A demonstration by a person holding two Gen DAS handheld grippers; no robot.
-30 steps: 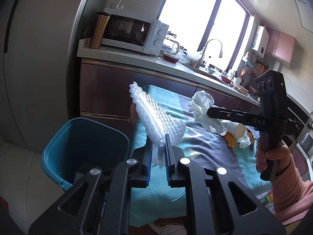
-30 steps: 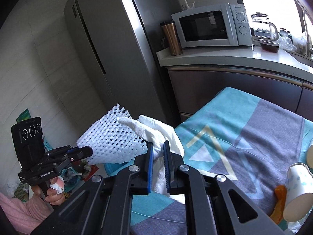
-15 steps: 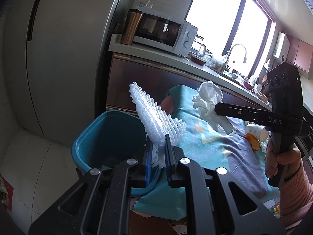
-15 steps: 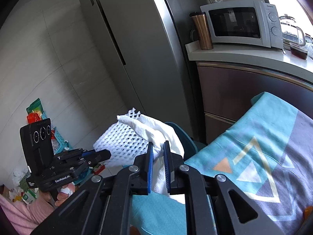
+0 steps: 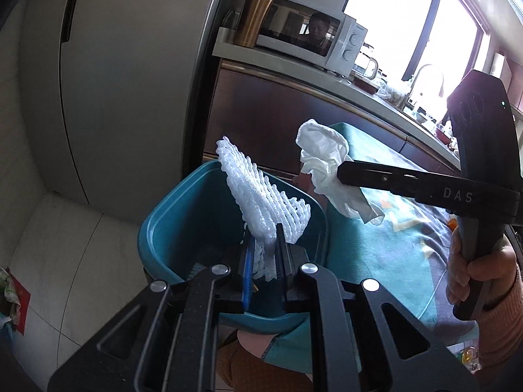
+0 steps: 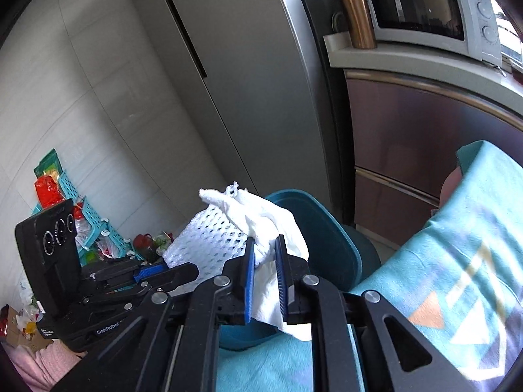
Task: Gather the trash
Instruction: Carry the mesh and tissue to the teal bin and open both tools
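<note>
While tilted binward [image 5: 170,228], both grippers [image 5: 263,254] clamped.

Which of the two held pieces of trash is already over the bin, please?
The foam net in the left gripper: it hangs over the teal bin. The tissue in the right gripper is above the tablecloth edge.

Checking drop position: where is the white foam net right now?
In the left wrist view the foam net is clamped in the left tongs, above the teal bin, left of the tissue.
</note>
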